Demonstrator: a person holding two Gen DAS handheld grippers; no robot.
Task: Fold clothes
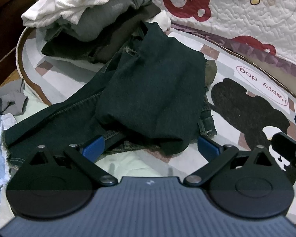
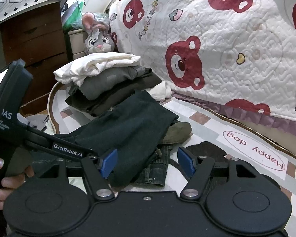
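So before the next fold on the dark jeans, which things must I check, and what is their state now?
1. Left claw open, nothing pinched: ok.
2. Right claw open, pads off the cloth: ok.
3. Dark jeans lying flat: not ok, bunched and doubled over.
4. Folded stack out of the way: ok, it sits behind the jeans.
5. Waistband position: cannot tell.
6. Mat free beside the jeans: ok.

The mat (image 2: pixel 236 138) carries "Happy dog", upside down, in an oval. The left gripper (image 2: pixel 106 154) reads "GenRobot.AI". The quilt (image 2: pixel 246 49) reads "Happy".
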